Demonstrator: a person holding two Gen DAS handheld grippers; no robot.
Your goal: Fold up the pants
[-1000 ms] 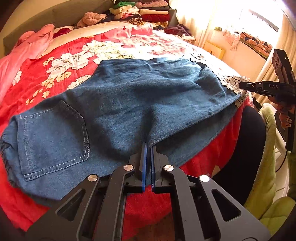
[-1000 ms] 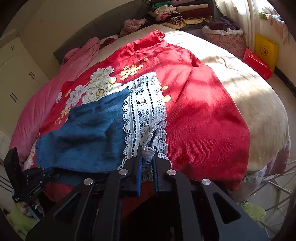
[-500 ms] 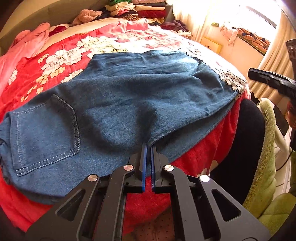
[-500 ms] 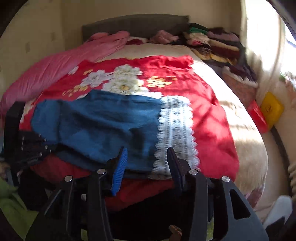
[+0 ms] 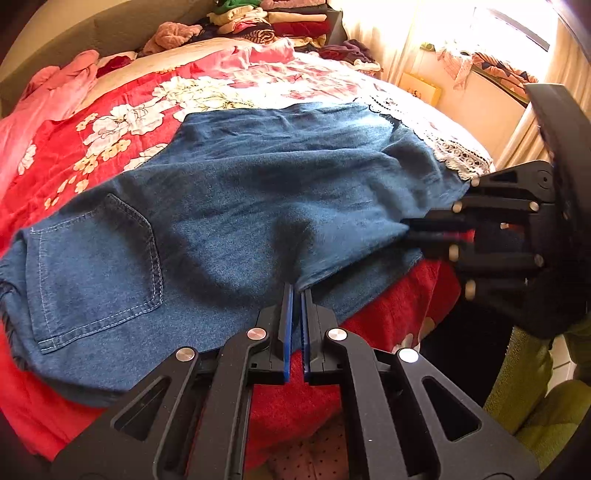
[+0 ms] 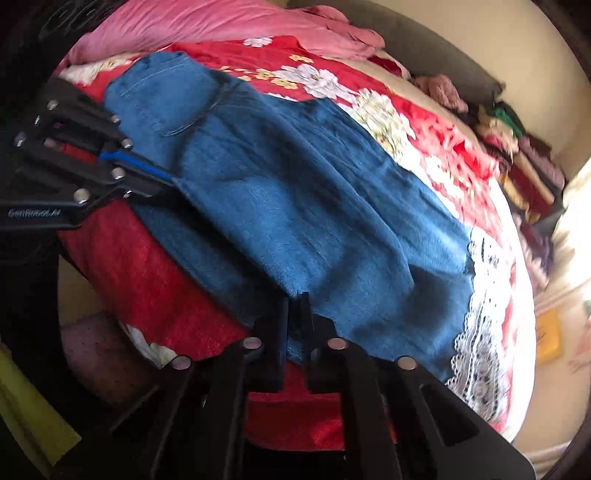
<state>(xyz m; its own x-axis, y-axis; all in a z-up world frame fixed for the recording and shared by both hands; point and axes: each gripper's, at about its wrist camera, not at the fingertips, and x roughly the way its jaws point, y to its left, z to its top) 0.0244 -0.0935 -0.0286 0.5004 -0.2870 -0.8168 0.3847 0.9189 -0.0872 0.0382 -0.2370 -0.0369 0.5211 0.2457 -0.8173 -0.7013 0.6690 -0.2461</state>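
Blue denim pants (image 5: 240, 206) lie flat across a red floral bedspread (image 5: 122, 110), back pocket at the left and white lace hem (image 5: 454, 155) at the right. My left gripper (image 5: 295, 290) is shut on the pants' near edge at the crotch. My right gripper (image 6: 295, 297) is shut on the same near edge of the pants (image 6: 314, 206), further toward the lace hem (image 6: 480, 314). In the left wrist view the right gripper (image 5: 408, 232) comes in from the right and bites the denim. In the right wrist view the left gripper (image 6: 168, 181) reaches in from the left.
Folded clothes (image 5: 273, 18) are stacked at the head of the bed, with a pink blanket (image 5: 55, 85) along its far left side. A green cushion (image 5: 535, 387) sits close by on the near right. A yellow box (image 5: 421, 88) stands on the floor past the bed.
My right gripper let go of the lace hem, opened, rolled and slid along the near edge toward the left gripper, then shut on the denim. The left gripper kept its hold.
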